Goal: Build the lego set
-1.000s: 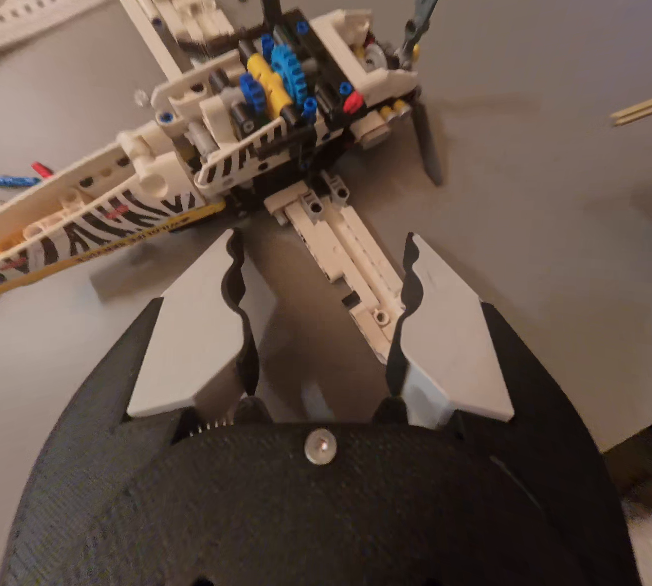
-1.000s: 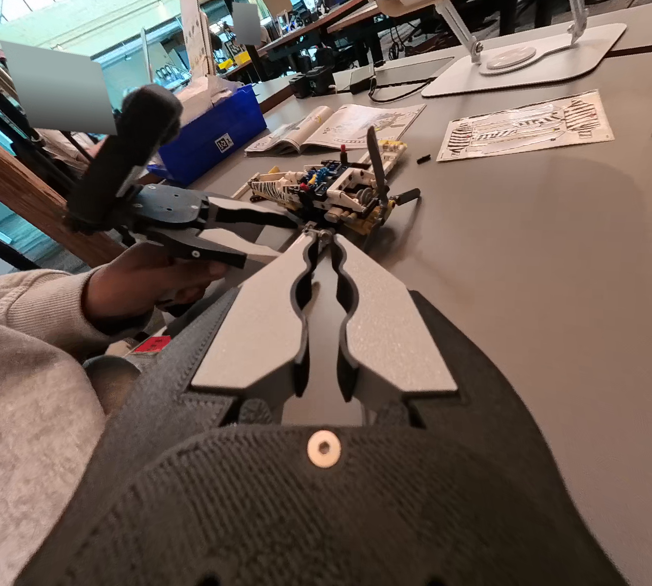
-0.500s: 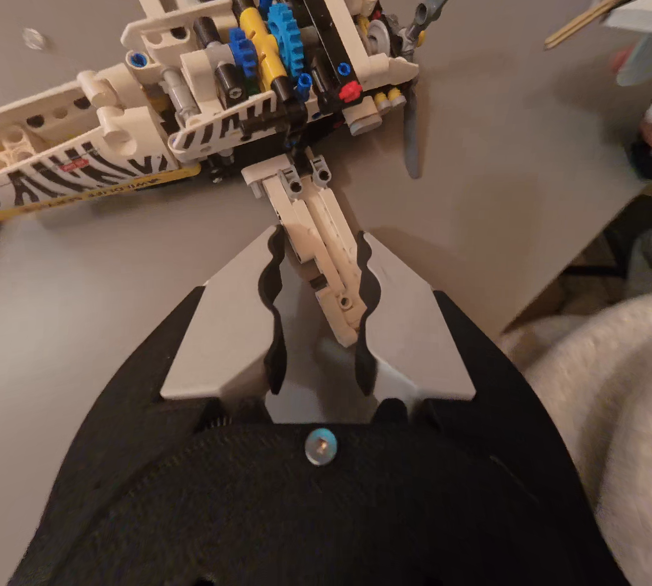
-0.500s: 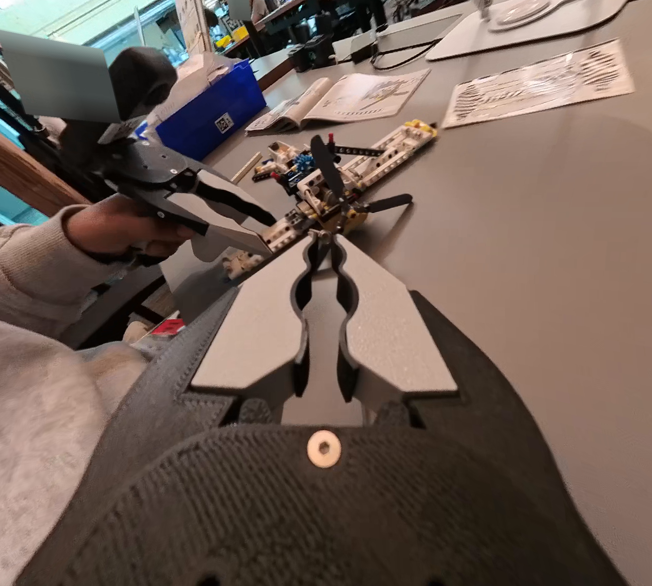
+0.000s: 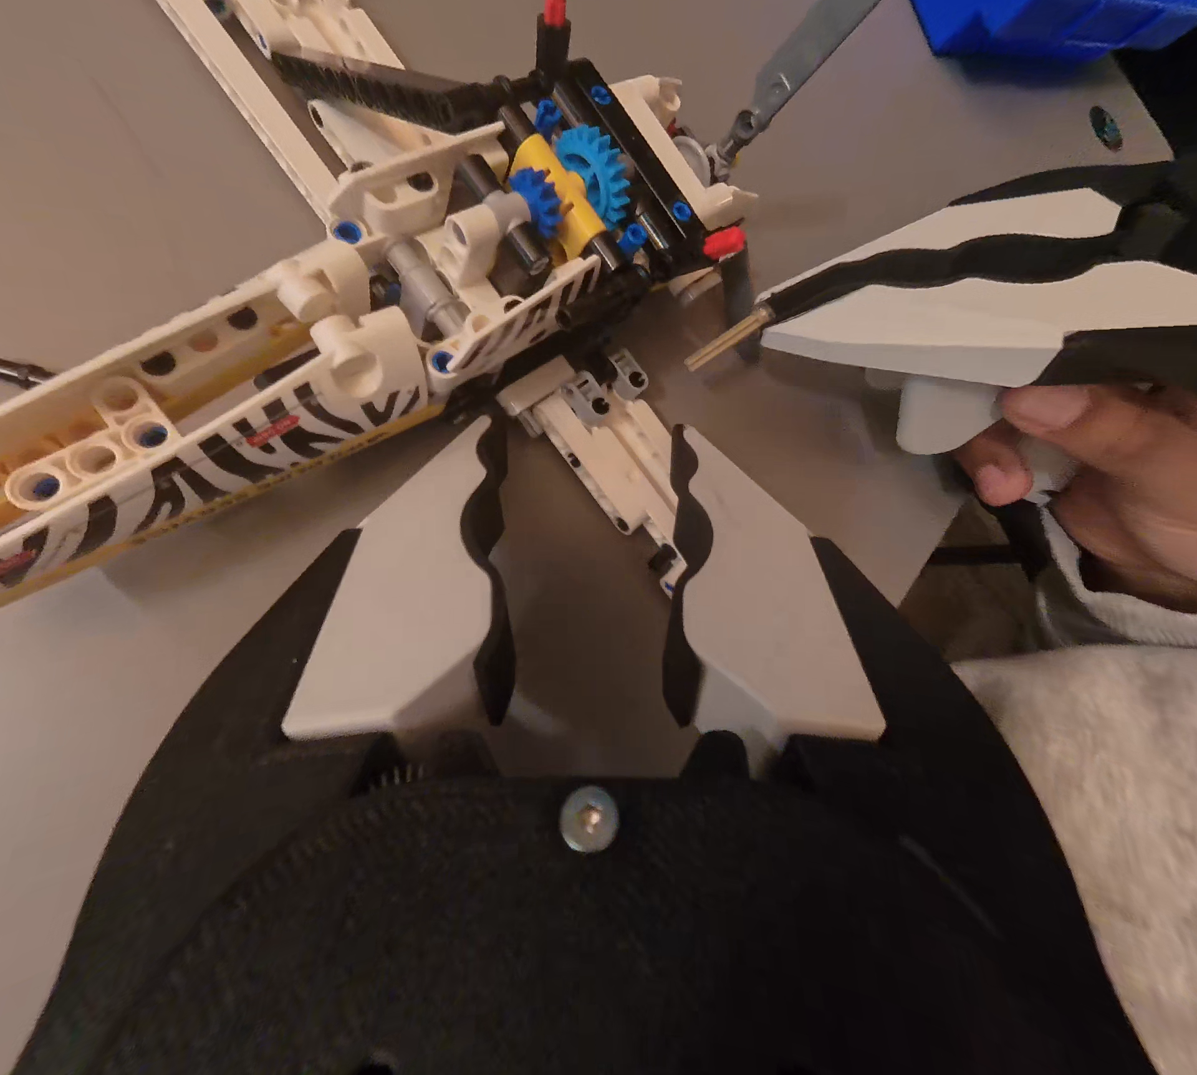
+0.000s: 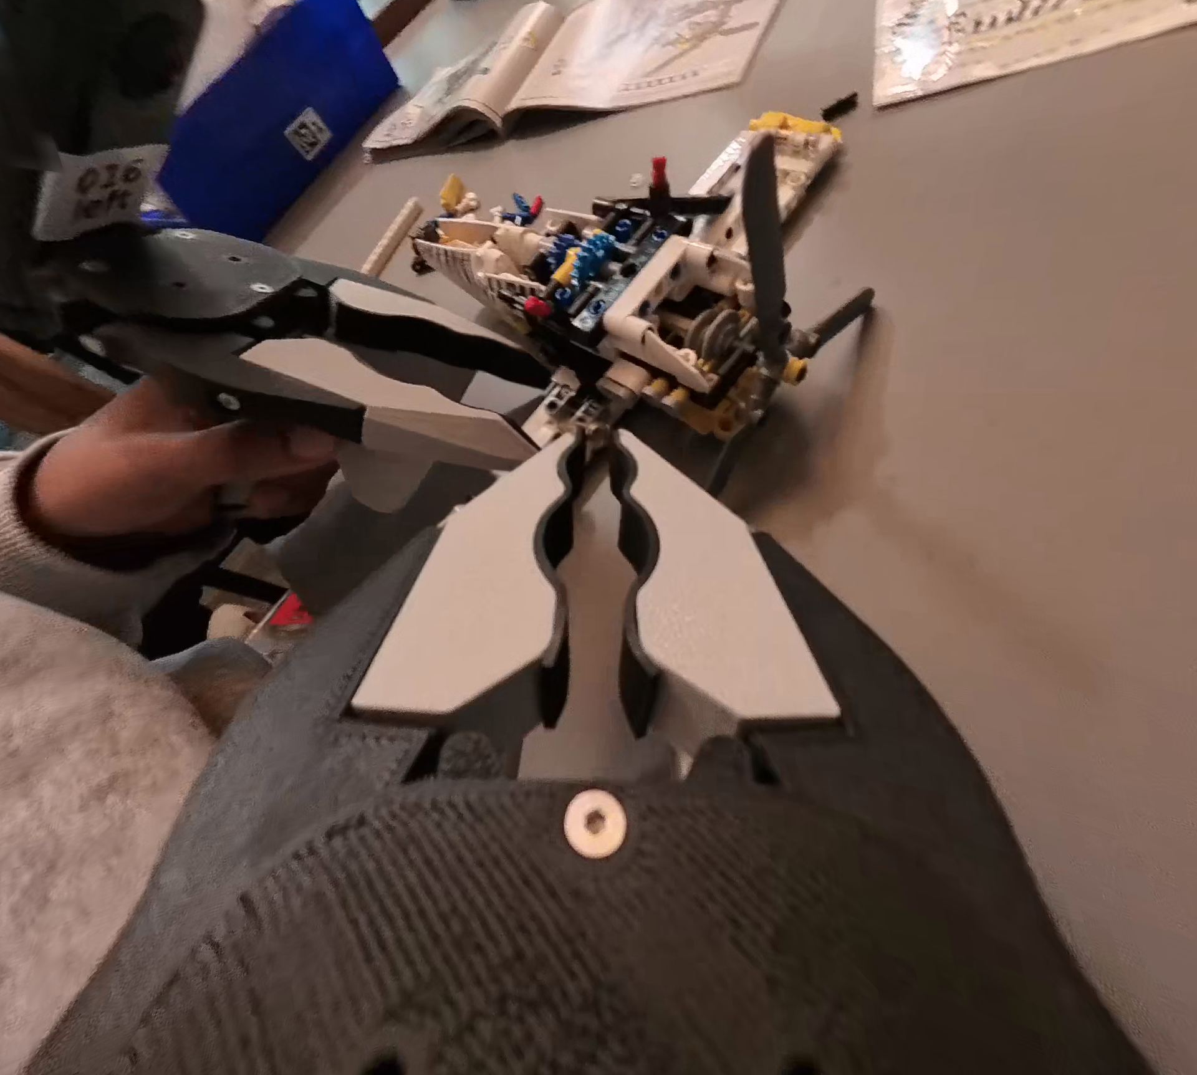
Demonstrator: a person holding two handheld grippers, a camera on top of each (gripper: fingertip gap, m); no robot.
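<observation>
Item one: the lego plane point(image 5: 492, 241), white with zebra-striped panels, blue gears and a grey propeller point(image 6: 764, 241), lies on the grey table point(image 6: 1004, 461) near its front edge. We see its near wing point(image 5: 609, 461) run between the fingers of the left gripper point(image 5: 583, 442). The right-hand finger touches the wing's edge and the left-hand one stands apart, so we record this claw as moderately open, straddling the wing without clamping it.

Item two: the right gripper point(image 5: 761, 319) comes in from the right in the left wrist view, its jaws nearly closed on a thin tan axle point(image 5: 725, 341) whose tip points at the plane's nose, close beside it. In its own view the axle is hidden behind the fingertips.

Around the model we list: a blue bin point(image 6: 278, 92) at far left, an open instruction booklet point(image 6: 615, 53) beyond the plane, a printed sheet point(image 6: 1036, 1) at far right, a small black pin point(image 6: 840, 105) just before that sheet, and loose small parts point(image 6: 466, 202) by the tail. The propeller blades stand between the right gripper and the nose.

Pose: a person's hand point(image 6: 188, 474) in a grey sleeve holds the left gripper low and near level; another hand point(image 5: 1101, 461) grips the right tool's trigger.

Beyond, we note blurred desks and cables.
</observation>
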